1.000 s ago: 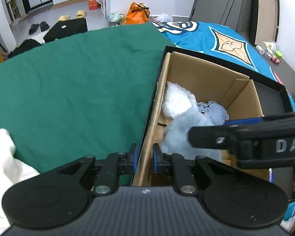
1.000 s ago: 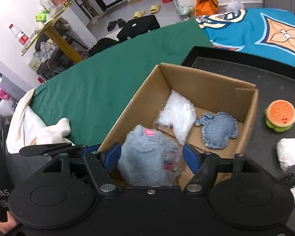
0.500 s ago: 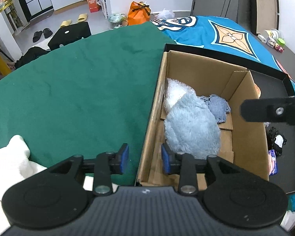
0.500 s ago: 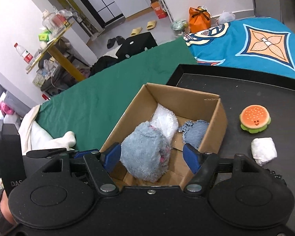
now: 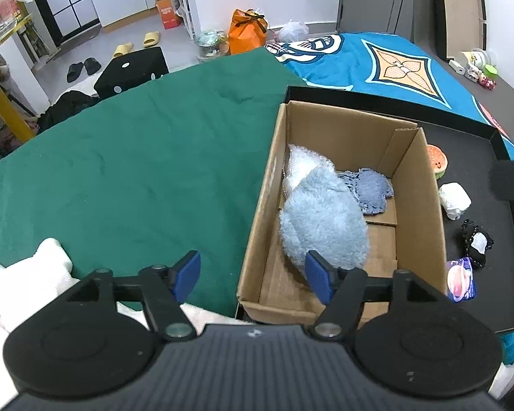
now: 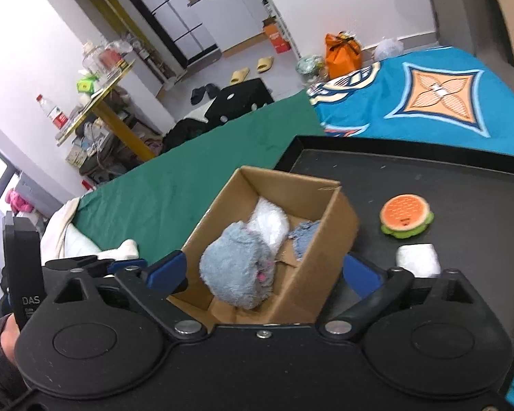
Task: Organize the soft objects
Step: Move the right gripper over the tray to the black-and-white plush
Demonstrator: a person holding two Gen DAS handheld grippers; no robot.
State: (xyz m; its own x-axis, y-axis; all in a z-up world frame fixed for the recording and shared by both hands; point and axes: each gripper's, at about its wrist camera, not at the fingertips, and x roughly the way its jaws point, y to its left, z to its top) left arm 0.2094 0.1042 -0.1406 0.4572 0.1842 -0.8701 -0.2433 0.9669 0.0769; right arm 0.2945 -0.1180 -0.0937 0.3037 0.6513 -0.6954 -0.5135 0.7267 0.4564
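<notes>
Both grippers have pulled back from the cardboard box (image 5: 425,212), leaving the blue plush toy (image 5: 322,219) lying inside at centre frame. Left gripper (image 5: 253,275) and right gripper (image 6: 264,269) are opening, holding nothing.

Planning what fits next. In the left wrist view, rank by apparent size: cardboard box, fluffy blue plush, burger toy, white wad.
1. Cardboard box
2. Fluffy blue plush
3. Burger toy and white wad: look alike, and the box hides part of the toy, so unranked.
</notes>
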